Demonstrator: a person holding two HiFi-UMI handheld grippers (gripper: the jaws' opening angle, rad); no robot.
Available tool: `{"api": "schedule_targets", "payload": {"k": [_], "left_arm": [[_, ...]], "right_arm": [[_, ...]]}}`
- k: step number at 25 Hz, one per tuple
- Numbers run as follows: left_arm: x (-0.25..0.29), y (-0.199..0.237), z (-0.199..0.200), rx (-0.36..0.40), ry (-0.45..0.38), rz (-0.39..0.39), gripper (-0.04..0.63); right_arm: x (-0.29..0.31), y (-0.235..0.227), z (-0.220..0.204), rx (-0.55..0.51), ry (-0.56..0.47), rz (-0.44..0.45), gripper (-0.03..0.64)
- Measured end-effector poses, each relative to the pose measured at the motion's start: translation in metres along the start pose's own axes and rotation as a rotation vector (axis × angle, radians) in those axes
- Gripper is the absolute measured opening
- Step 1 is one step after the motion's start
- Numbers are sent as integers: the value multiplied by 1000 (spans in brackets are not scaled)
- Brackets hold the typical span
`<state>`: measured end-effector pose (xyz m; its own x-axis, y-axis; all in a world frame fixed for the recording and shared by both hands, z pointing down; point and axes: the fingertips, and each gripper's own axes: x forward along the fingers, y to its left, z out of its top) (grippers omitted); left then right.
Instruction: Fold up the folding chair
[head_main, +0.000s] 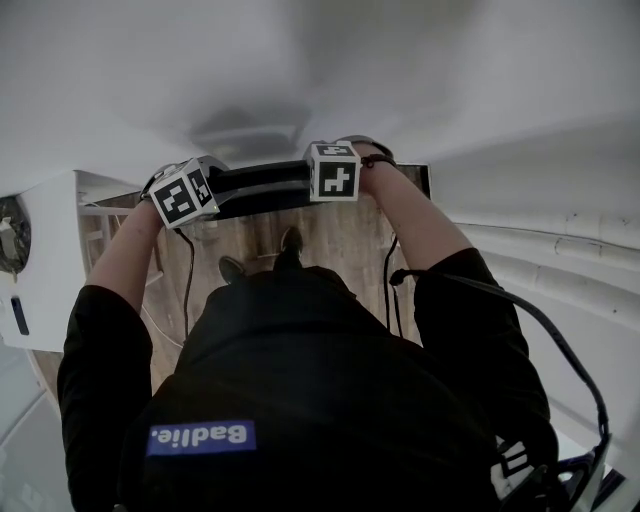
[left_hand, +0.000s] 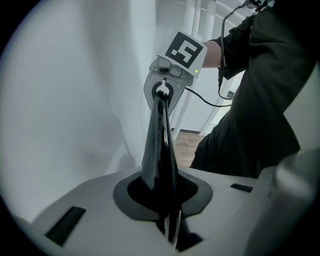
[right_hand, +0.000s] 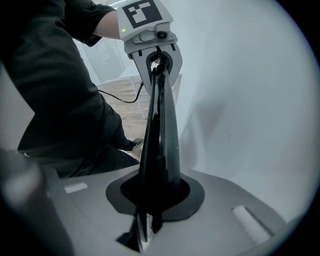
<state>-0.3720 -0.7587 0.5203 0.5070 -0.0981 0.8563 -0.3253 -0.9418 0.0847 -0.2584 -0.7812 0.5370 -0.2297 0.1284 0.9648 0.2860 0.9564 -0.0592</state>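
Note:
The folding chair is black and looks flat, its thin edge running between my two grippers in front of the white wall. My left gripper is shut on its left end and my right gripper on its right end. In the left gripper view the chair edge rises from my clamped left gripper to the right gripper at the far end. Seen from the right gripper view, the chair edge runs from my right gripper to the left gripper. The rest of the chair is hidden below.
A white wall stands right behind the chair. A white cabinet is at the left, and white pipes or trim run along the right. Below lie a wooden floor, the person's shoes and hanging cables.

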Motion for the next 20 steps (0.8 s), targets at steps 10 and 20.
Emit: {"api": "schedule_targets", "payload": {"k": [10,20], "left_arm": [[-4,21,-6,-16,-81,-6,82],[-22,56,-16,-69,-222,258,167]], "right_arm": [[1,-20,8,12,-10,-40,67],[-7,-59,2,116,-198,-321,191]]}}
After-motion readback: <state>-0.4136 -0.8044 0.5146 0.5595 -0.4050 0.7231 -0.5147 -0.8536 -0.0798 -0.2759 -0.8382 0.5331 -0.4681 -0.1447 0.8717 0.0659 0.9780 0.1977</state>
